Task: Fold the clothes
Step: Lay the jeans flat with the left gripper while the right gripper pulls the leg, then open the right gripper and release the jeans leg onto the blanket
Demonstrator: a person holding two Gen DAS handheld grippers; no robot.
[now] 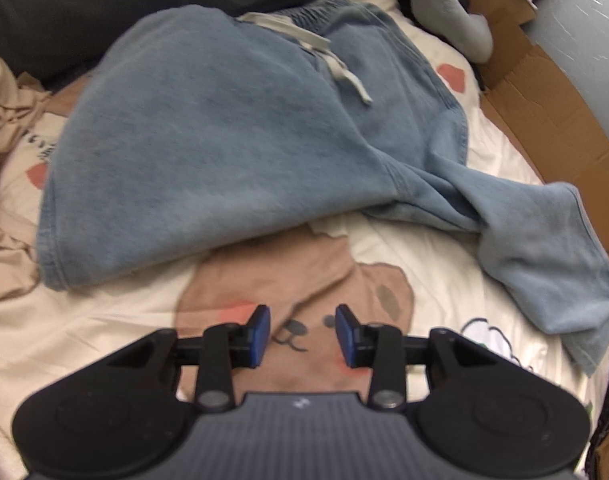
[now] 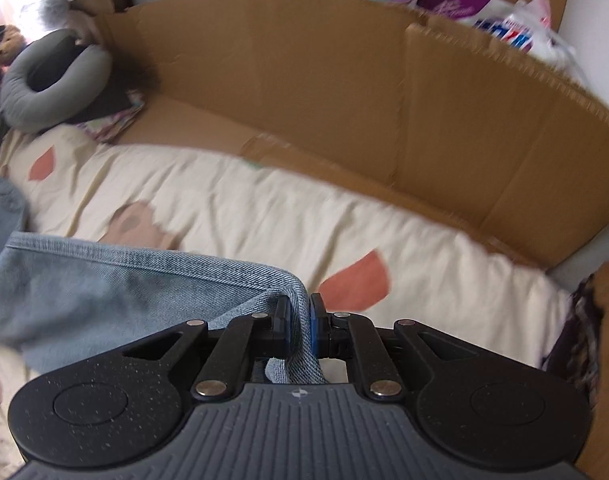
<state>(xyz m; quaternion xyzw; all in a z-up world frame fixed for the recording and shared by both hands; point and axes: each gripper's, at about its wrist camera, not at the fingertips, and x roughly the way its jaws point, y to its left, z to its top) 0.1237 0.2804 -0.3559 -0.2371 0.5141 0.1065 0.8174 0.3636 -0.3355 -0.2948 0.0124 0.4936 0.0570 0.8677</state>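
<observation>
Shorts (image 1: 208,136) of faded blue denim-like cloth lie spread on the bed (image 1: 104,320), and your fold looks barely begun. In the left wrist view the waistband with its pale drawstring (image 1: 324,56) sits toward twelve o'clock, one leg lies fairly flat toward nine o'clock, and the other leg trails off crumpled toward four o'clock.

Your left hand-held gripper (image 1: 303,334) hangs above the printed sheet at six o'clock, its blue pads spread apart with nothing between them, just short of the nearest hem.

Your right hand-held gripper (image 2: 300,322) is pressed together on the hem (image 2: 156,264) of one leg; the cloth runs out between the pads and stretches away toward nine o'clock. Brown cardboard (image 2: 304,80) stands along the far side of the bed from ten to three o'clock, with a grey neck pillow (image 2: 44,88) at ten o'clock.

As I judge it, you have one leg in hand and no crease made yet. Left to do: bring that leg across onto the other, square the edges, then fold hems toward the waistband. A tan garment (image 1: 0,92) bunched at nine o'clock seems still unfolded too.
</observation>
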